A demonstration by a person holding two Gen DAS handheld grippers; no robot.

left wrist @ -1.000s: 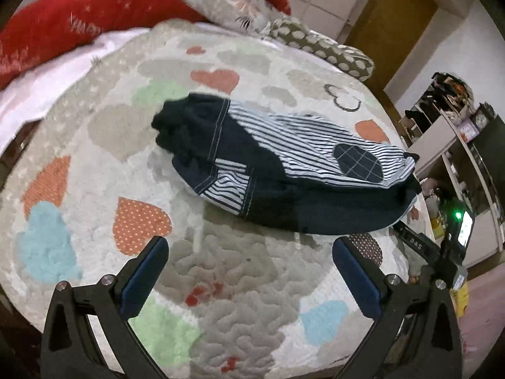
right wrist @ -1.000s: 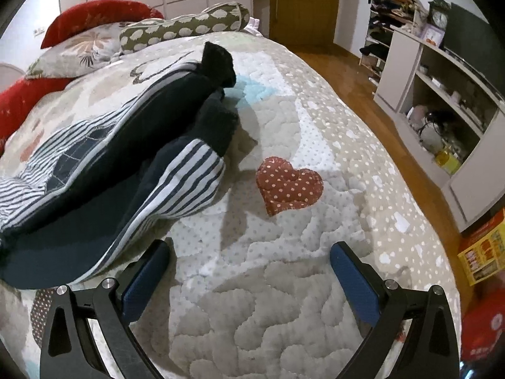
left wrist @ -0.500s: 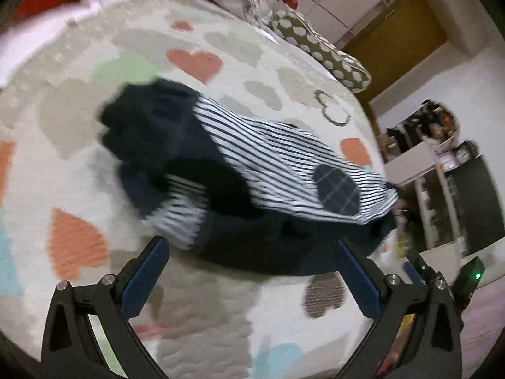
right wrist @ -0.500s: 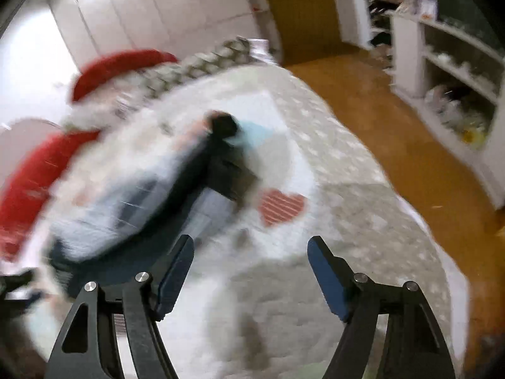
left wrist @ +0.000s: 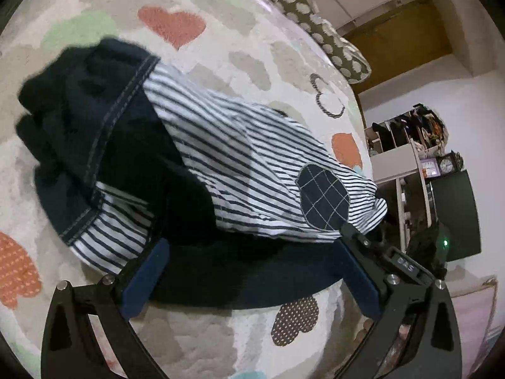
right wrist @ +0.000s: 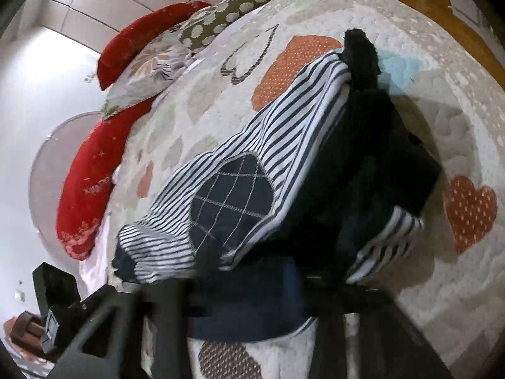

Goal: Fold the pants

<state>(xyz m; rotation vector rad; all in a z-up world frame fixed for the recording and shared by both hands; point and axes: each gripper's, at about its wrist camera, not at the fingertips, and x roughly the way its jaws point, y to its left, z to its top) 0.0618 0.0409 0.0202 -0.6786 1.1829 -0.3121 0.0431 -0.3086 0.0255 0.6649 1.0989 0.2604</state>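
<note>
Pants (left wrist: 202,170) lie bunched on the bed (left wrist: 221,25). Left hand-held gripper (left wrist: 252,271) is wide open at their dark edge, ready to grab. Right hand-held gripper (right wrist: 252,297): too blurry, cannot tell.

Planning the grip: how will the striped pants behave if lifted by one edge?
The pants already lie in soft rumples and folds, so they will probably droop rather than hold shape. Thin-looking fabric suggests they are light. On the quilt, pushing would likely bunch them.
</note>
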